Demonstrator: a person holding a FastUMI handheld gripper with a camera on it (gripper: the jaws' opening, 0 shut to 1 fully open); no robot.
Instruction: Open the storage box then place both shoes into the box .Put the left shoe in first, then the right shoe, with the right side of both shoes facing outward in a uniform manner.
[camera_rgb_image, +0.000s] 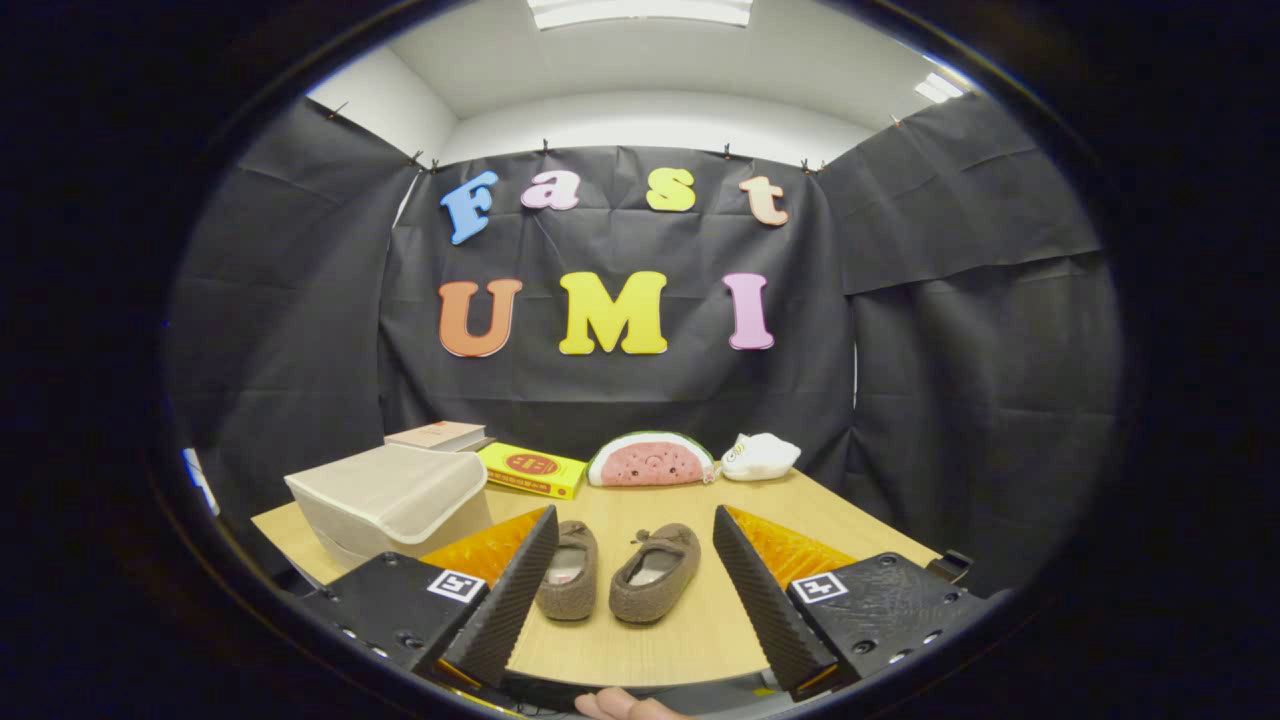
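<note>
Your gripper is spread wide and holds nothing, its fingers framing the two shoes on the wooden table. The storage box sits at about ten o'clock from the fingertips, just beyond the left finger, with its pale flap lid down, so the opening step looks not yet done. The shoe nearer the left finger lies partly tucked behind that finger; the other shoe rests just beside it at twelve o'clock, toes pointing away from you. Which one is the left shoe is hard to tell from here, so check before you commit, since picking the wrong one first would break the order. The lid seems soft and may slip out of a shallow pinch or drag the light box across the table if you pull sideways. Swinging toward ten o'clock could also nudge the near shoe with the left finger. Behind the shoes, the yellow book, the watermelon plush and the white plush at twelve to one o'clock stand well apart and should not interfere.
</note>
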